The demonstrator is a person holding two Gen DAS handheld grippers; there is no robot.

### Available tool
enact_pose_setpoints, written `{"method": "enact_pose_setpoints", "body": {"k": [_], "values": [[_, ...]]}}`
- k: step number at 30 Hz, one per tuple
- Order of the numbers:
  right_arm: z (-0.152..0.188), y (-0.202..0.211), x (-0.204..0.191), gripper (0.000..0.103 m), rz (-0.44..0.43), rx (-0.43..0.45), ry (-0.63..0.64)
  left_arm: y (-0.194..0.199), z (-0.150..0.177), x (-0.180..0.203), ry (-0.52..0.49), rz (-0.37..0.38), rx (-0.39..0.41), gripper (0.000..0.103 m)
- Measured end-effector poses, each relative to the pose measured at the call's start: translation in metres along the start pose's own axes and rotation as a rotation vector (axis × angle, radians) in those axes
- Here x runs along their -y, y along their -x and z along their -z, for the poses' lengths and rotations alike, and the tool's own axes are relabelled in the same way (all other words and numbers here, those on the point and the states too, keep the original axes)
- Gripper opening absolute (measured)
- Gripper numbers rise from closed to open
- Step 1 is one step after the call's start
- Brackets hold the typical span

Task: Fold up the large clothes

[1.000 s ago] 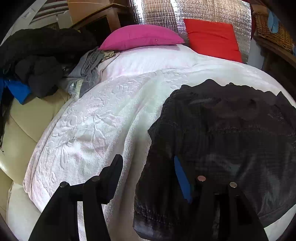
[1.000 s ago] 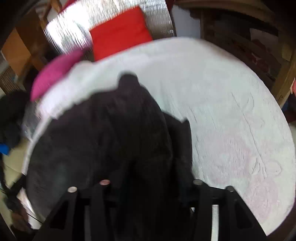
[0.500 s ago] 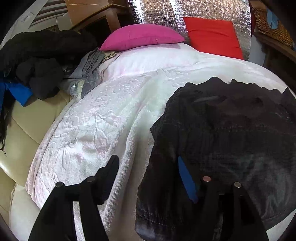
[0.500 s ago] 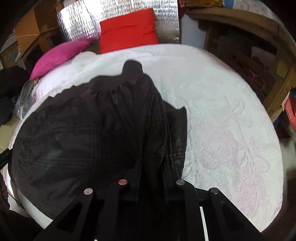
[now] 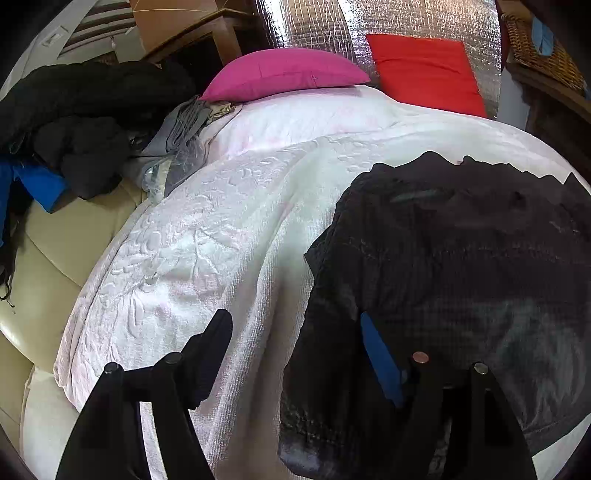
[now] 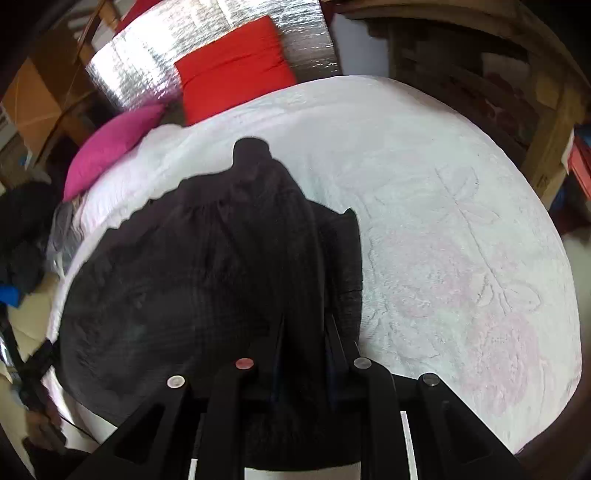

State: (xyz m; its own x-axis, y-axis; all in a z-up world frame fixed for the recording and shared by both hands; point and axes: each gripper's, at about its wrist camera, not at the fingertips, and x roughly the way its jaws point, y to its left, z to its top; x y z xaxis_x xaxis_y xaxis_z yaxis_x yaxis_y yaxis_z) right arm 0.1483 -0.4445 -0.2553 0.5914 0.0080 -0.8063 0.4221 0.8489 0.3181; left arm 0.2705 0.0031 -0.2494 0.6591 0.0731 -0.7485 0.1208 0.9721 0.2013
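Note:
A large black garment (image 5: 461,266) lies spread on the white bedspread (image 5: 207,236), and it fills the lower left of the right wrist view (image 6: 177,280). My left gripper (image 5: 295,328) hangs over the garment's left edge with its jaws opening. Its blue-padded right finger (image 5: 380,354) is over the fabric, its left finger (image 5: 214,332) over bare bedspread, and neither pad presses on anything. My right gripper (image 6: 304,328) is shut on a bunched ridge of the garment near its right side, and the fabric rises into the jaws.
A pink pillow (image 5: 284,74) and a red pillow (image 5: 424,74) lean on a silver foil headboard (image 5: 314,33). Dark clothes (image 5: 74,122) are piled on a cream seat (image 5: 55,251) at the left. Wooden furniture (image 6: 517,96) stands along the bed's right side.
My right gripper has closed on the garment's fabric and drawn it up and sideways into a ridge. My left gripper's jaws have spread wider while staying in place.

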Motion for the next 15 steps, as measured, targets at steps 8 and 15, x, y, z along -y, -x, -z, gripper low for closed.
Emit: {"method": "enact_pose_setpoints", "body": {"k": [8, 15], "values": [[0.0, 0.022, 0.011, 0.023, -0.018, 0.012, -0.016, 0.001, 0.0, -0.005, 0.013, 0.03, -0.02, 0.073], [-0.004, 0.029, 0.051, 0.084, -0.157, 0.071, -0.183, 0.001, -0.004, -0.049, 0.199, 0.309, -0.079, 0.079]]}}
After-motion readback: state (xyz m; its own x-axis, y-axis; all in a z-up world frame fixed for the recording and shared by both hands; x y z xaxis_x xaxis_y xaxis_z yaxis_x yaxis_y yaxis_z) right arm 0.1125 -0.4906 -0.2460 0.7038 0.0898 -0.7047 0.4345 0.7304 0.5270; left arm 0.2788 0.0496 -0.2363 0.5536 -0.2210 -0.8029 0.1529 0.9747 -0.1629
